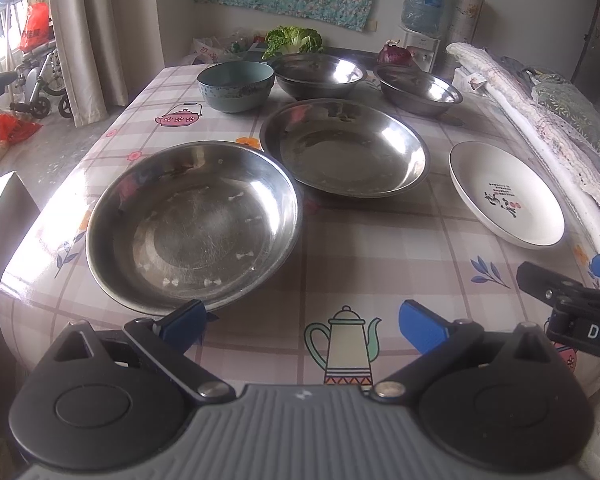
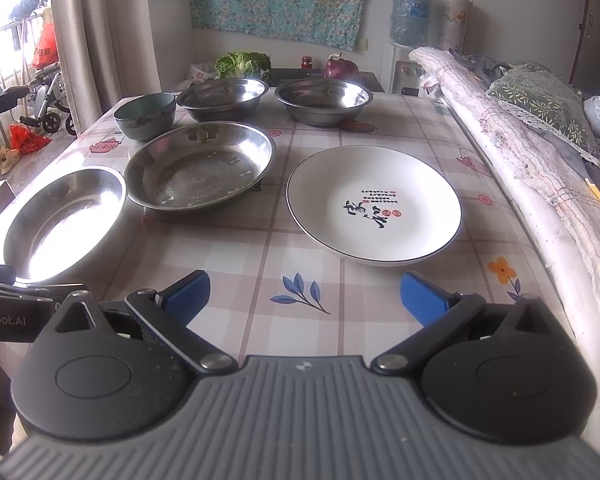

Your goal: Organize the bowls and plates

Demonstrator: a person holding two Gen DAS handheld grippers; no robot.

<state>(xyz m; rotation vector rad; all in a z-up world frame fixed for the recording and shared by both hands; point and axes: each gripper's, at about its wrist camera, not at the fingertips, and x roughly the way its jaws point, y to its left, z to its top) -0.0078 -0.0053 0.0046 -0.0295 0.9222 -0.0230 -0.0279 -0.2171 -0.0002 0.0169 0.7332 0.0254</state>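
Observation:
Two shallow steel plates lie on the checked tablecloth: a near one (image 1: 193, 224) (image 2: 63, 220) and a farther one (image 1: 344, 148) (image 2: 199, 164). A white plate with black lettering (image 1: 506, 194) (image 2: 374, 204) rests to the right. At the back stand a teal bowl (image 1: 235, 85) (image 2: 145, 116) and two steel bowls (image 1: 319, 74) (image 1: 420, 90) (image 2: 221, 98) (image 2: 324, 100). My left gripper (image 1: 300, 322) is open at the near steel plate's front rim, nothing between its fingers. My right gripper (image 2: 304, 296) is open just short of the white plate.
A rolled quilted cloth (image 2: 540, 168) and bedding run along the table's right edge. Leafy greens (image 1: 293, 40) and a red cabbage (image 1: 394, 55) sit behind the bowls. A water dispenser (image 1: 422, 4) stands at the back wall. A wheelchair (image 1: 39, 80) is on the floor at left.

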